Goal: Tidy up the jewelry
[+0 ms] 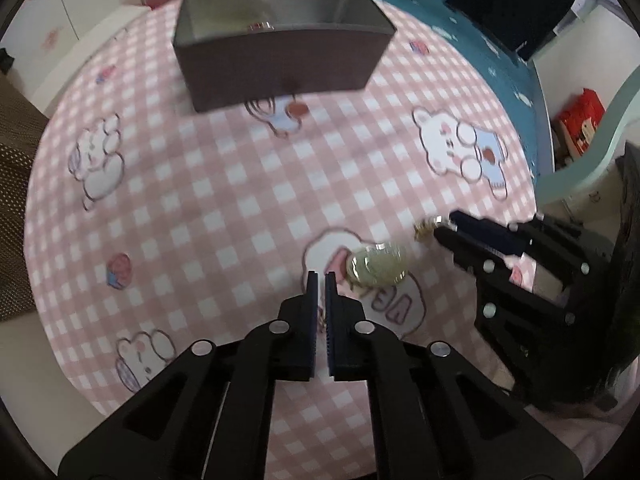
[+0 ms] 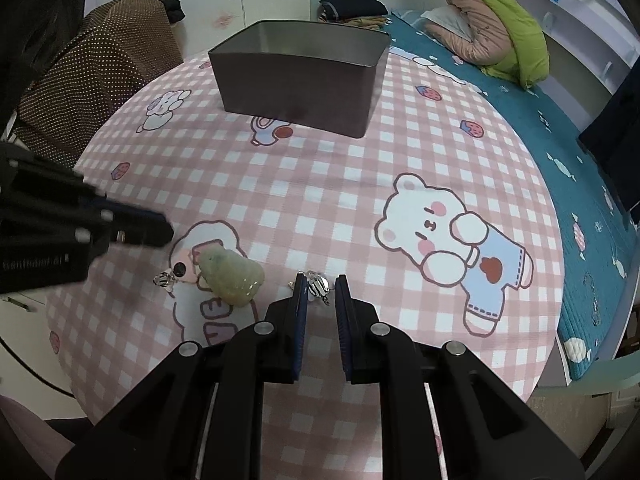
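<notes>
A dark metal tin (image 2: 296,76) stands open at the far side of the round table; a small shiny piece (image 1: 260,26) glints inside it. A pale green stone piece (image 2: 232,276) (image 1: 376,266) lies on the checked cloth between the two grippers. My right gripper (image 2: 320,282) (image 1: 442,226) is shut on a small silver earring (image 2: 318,286) (image 1: 426,228). A second small earring (image 2: 164,279) with a black bead lies left of the stone. My left gripper (image 1: 321,276) (image 2: 168,232) hovers just left of the stone, its jaws almost together, and I see nothing between them.
The pink checked cloth with bear prints (image 2: 440,232) covers the table, which drops off at the near and right edges. A brown dotted cloth (image 2: 100,52) lies at the left. A teal bed (image 2: 520,112) with a green and pink jacket (image 2: 500,28) runs along the right.
</notes>
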Demonstrator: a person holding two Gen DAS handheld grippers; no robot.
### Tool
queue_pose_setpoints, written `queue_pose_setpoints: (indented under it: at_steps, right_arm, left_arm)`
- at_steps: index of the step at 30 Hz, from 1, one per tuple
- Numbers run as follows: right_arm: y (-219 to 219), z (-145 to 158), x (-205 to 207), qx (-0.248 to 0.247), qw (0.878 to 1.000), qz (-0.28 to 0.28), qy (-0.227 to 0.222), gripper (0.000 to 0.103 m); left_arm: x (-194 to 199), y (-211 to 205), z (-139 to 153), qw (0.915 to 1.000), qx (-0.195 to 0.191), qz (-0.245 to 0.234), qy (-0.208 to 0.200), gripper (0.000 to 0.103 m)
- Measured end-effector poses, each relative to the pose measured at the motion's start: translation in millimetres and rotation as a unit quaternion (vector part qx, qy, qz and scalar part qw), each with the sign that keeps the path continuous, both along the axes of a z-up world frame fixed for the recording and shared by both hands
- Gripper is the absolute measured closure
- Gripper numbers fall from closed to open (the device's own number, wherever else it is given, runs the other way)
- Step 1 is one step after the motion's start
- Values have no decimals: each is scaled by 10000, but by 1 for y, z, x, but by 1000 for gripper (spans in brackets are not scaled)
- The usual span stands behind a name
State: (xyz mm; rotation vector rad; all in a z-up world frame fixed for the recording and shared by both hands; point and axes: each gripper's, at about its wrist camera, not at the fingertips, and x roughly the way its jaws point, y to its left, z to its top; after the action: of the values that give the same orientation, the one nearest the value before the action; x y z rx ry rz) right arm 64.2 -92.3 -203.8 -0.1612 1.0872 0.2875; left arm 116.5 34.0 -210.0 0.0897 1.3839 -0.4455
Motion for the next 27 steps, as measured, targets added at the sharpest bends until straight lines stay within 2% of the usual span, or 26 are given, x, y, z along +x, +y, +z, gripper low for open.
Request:
queue_pose_setpoints:
  at_steps: [2,6,8,10,11,12,15,27]
  right_arm:
    - [-3,-1,1,-2,10000,-49,26,90]
    - [-9,-4,1,11,9999,-126,74,90]
    - [-11,-4,1,20,9998,-147,90,90]
    - [-12,-5,0,29,9998,-157,103,90]
    - [-12,-5,0,26,9998,-154,113,90]
    - [-12,-5,0,19,9998,-144,117,90]
    - [-12,-4,0,32,9999,-134,81,90]
    - [-15,11,15,62,9999,-63,-83,90]
  left_arm:
    - [-4,-3,-5,9999,19,-75,90,63]
    - [-11,-8,-15,9994,164,-162,243,63]
    - [-14,-14,-16,9992,309,-234,59,63]
    - [-17,-19,-17,9984,441,-304,-160,66]
    - [-18,-21,-17,9976,532,-341,-276,73]
    - [-19,-25,-18,9970,582,-374,-352,84]
    - [-15,-20,-18,9982,479,-226,-291,92]
    - [6,0,6,9981,314,195,-499,92]
